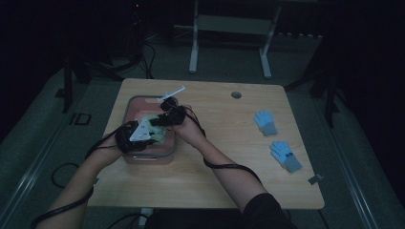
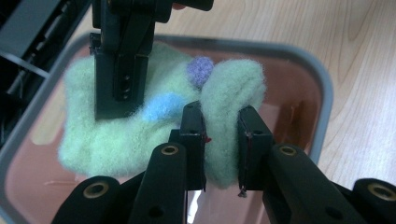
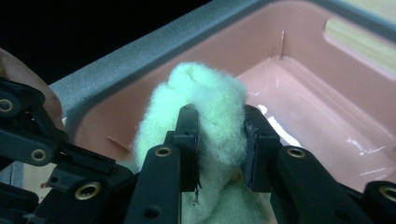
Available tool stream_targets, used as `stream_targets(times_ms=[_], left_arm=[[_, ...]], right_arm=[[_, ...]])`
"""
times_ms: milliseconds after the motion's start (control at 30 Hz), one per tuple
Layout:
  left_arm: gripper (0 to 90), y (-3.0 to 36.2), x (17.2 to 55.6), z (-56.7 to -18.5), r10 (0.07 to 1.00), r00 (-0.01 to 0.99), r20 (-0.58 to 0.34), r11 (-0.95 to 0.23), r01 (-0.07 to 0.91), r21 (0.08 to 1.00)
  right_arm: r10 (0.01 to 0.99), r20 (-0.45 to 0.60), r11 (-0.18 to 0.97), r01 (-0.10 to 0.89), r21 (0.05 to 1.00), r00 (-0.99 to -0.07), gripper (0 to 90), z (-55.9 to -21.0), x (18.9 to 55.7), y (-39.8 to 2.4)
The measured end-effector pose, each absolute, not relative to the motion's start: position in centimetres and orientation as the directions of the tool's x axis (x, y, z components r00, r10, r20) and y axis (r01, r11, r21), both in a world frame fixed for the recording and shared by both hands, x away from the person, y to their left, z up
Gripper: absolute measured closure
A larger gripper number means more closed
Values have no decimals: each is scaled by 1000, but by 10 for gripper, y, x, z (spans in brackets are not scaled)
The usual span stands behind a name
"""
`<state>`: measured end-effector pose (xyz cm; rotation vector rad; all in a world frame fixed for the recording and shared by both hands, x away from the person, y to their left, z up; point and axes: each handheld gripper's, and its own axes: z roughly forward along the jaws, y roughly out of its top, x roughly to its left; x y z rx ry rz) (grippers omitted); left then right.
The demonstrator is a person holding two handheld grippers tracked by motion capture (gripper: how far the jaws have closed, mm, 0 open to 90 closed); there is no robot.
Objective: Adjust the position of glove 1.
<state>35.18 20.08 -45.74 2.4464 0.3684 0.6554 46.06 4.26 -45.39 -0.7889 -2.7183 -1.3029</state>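
left gripper (image 2: 220,135): jaws clamped on pale green fuzzy glove (image 2: 140,126)
right gripper (image 3: 219,140): jaws pinched same glove
place: over pink bin (image 1: 136,102)

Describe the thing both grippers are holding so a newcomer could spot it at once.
On the wooden table, find the pink bin with a grey rim at its left. Over it, the left gripper and right gripper pinch a fuzzy pale green glove. Its blue and purple spots separate it from the two blue gloves lying at the right.

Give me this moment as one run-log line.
left gripper: shut on fuzzy green glove | right gripper: shut on same glove | glove: over pink bin | blue gloves: on table
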Motion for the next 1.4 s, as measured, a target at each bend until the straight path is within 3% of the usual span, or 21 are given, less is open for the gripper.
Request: stream_targets(times_ms=[333, 533, 667, 767, 867, 1000, 1033, 1067, 1200, 1400], left_arm=[[753, 196, 375, -480, 385, 880, 279, -826, 193, 529], [747, 193, 388, -486, 391, 887, 245, -846, 242, 475], [729, 192, 390, -487, 404, 886, 229, -844, 263, 468], [644, 192, 392, -487, 422, 881, 216, -837, 286, 468], [448, 194, 393, -484, 460, 864, 206, -814, 318, 486], [282, 197, 394, -478, 527, 829, 189, -772, 373, 515], [282, 199, 394, -475, 548, 818, 175, -753, 391, 529], [170, 200, 393, -472, 569, 805, 171, -741, 411, 530], [73, 202, 389, -468, 608, 777, 164, -708, 437, 554], [47, 198, 379, -462, 642, 752, 150, -649, 429, 628]], right_arm=[[461, 226, 566, 481, 670, -858, 690, -479, 472, 52], [474, 210, 587, 484, 649, -855, 526, -479, 470, 53], [458, 221, 584, 479, 655, -861, 484, -478, 468, 46], [453, 233, 572, 481, 664, -860, 423, -476, 467, 40], [438, 242, 558, 473, 682, -866, 340, -472, 464, 32], [406, 251, 545, 453, 706, -879, 273, -465, 461, 24], [395, 255, 539, 448, 714, -882, 244, -462, 459, 22], [388, 253, 514, 436, 739, -886, 201, -457, 456, 14], [390, 227, 502, 413, 760, -893, 174, -454, 452, 2], [383, 190, 520, 381, 765, -904, 164, -451, 448, -18]])
